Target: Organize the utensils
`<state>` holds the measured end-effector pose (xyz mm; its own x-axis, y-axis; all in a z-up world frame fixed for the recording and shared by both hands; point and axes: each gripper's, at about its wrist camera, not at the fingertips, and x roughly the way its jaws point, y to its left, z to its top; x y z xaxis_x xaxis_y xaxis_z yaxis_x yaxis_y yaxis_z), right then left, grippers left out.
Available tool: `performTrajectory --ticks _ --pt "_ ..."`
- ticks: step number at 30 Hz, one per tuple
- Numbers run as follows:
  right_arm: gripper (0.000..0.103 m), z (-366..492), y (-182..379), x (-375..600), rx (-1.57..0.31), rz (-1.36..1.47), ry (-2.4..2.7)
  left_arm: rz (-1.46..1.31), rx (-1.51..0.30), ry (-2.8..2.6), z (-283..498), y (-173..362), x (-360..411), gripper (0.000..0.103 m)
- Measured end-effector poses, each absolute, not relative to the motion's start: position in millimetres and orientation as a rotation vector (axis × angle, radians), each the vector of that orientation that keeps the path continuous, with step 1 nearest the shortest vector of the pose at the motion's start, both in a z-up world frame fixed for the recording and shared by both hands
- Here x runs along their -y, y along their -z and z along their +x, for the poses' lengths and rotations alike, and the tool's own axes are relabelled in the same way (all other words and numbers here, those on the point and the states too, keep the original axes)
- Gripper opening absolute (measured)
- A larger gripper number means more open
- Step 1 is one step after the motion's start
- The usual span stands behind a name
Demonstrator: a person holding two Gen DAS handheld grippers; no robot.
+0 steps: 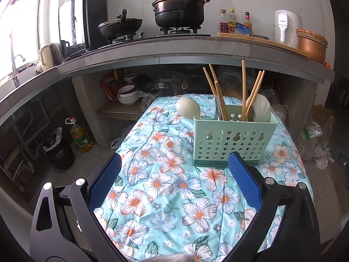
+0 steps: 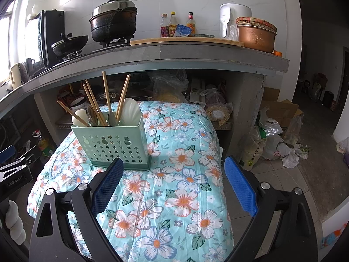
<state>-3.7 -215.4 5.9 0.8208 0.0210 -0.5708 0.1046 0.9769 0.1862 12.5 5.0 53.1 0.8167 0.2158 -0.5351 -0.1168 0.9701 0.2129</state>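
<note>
A mint-green utensil holder (image 1: 233, 139) (image 2: 111, 142) with star cut-outs stands upright on the floral cloth (image 1: 165, 187) (image 2: 174, 174). Several wooden chopsticks (image 1: 243, 87) (image 2: 106, 93), white spoons (image 1: 187, 108) (image 2: 130, 111) and metal spoons (image 2: 112, 118) stick out of it. My left gripper (image 1: 174, 159) is open, nothing between its blue pads (image 1: 244, 179), and sits just short of the holder, the right pad near its front base. My right gripper (image 2: 173, 163) is open too, empty, with the holder just beyond its left pad (image 2: 108, 183).
A concrete kitchen counter (image 1: 174, 50) (image 2: 196, 54) rises behind the table, with pots, bottles and a kettle on top. Bowls (image 1: 128, 95) and bags are stowed under it. An oil bottle (image 1: 80, 135) stands on the floor at left. Plastic bags (image 2: 274, 148) lie on the floor at right.
</note>
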Motion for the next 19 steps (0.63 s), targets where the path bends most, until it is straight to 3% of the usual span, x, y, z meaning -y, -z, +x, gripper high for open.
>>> performTrajectory --ticks 19 --pt "0.091 -3.3 -5.8 216.3 -0.608 0.216 0.045 0.172 -0.592 -0.178 12.8 -52.9 -5.7 0.095"
